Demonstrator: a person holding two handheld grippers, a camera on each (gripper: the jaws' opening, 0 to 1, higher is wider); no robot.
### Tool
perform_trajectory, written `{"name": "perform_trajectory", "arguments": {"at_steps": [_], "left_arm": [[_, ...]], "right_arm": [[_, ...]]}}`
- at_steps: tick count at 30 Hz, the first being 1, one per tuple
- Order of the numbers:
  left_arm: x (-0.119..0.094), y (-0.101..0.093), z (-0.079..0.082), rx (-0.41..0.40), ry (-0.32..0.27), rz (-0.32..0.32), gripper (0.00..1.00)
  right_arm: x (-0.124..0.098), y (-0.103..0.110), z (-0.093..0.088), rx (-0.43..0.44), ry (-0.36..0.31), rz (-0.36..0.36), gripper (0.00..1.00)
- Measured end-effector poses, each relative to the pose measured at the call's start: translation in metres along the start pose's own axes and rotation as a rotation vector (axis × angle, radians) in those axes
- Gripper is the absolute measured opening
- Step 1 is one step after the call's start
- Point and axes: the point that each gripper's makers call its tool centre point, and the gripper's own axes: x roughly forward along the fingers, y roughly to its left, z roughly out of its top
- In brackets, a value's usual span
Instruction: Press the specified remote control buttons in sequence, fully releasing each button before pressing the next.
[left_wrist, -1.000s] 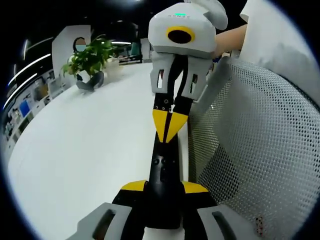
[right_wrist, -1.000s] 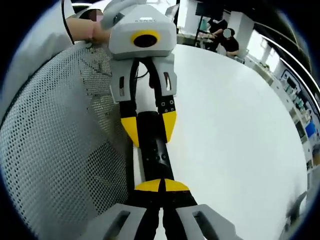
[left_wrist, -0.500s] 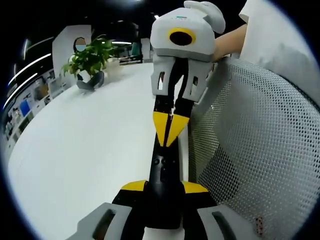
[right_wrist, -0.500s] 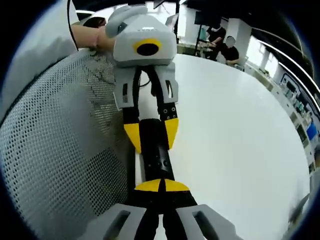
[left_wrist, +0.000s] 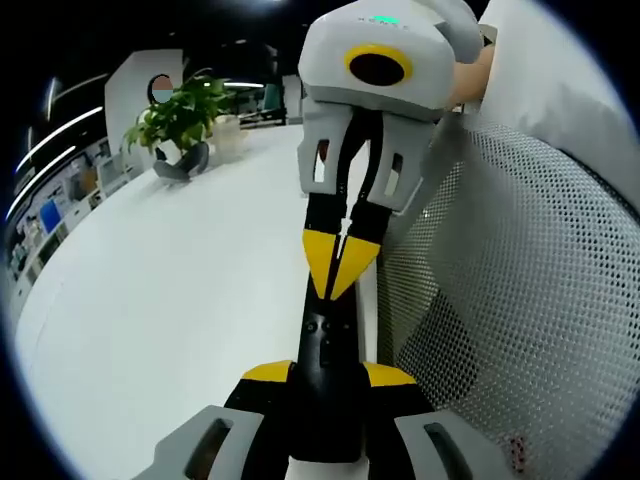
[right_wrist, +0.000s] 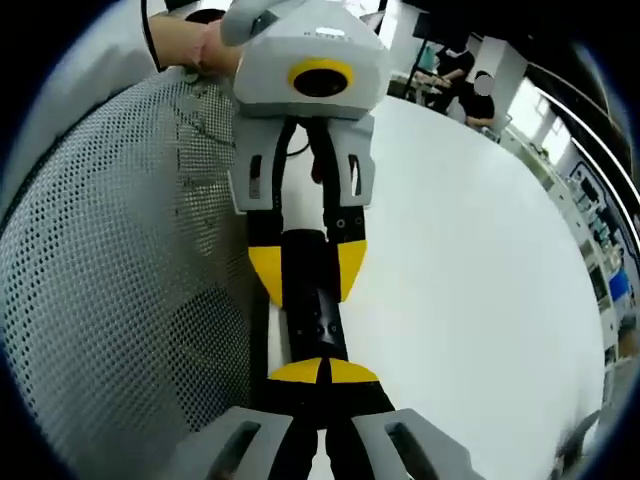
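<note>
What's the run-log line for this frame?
left gripper: shut on remote | right gripper: shut, tips over remote's buttons | table: white | mesh chair back alongside

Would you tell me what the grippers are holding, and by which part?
The left gripper clamps one end of the black remote; the shut right gripper presses on it, holding nothing.

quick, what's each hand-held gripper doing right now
Left hand-held gripper: shut on the black remote, clamped between its yellow tips.
Right hand-held gripper: shut, empty, tips on the remote's top.
</note>
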Motion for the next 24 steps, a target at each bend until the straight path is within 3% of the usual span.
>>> {"name": "perform_trajectory", "arguments": {"at_steps": [6,10,14,17,19,21,24], "left_arm": [[0.000,0.000,0.000,-0.002,-0.002,0.001,0.25],[0.000,0.000,0.000,-0.001,-0.001,0.000,0.25],[0.001,0.000,0.000,0.004,0.000,-0.002,0.25],[0.001,0.000,0.000,0.004,0.000,-0.003,0.25],[0.001,0.000,0.000,0.001,0.000,-0.003,0.25],[0.001,0.000,0.000,0.000,-0.002,-0.003,0.25],[0.000,0.000,0.000,-0.004,-0.003,-0.003,0.25]], "right_arm": [[0.005,0.005,0.011,-0.019,-0.011,0.020,0.00],[0.006,0.004,0.009,-0.122,0.049,0.014,0.00],[0.009,0.005,0.010,-0.148,0.079,-0.014,0.00],[0.008,0.003,0.009,-0.064,0.066,-0.025,0.00],[0.007,0.001,0.010,0.041,0.024,-0.019,0.00],[0.006,0.002,0.011,0.079,-0.001,-0.016,0.00],[0.006,0.009,0.012,0.026,0.001,-0.006,0.00]]}}
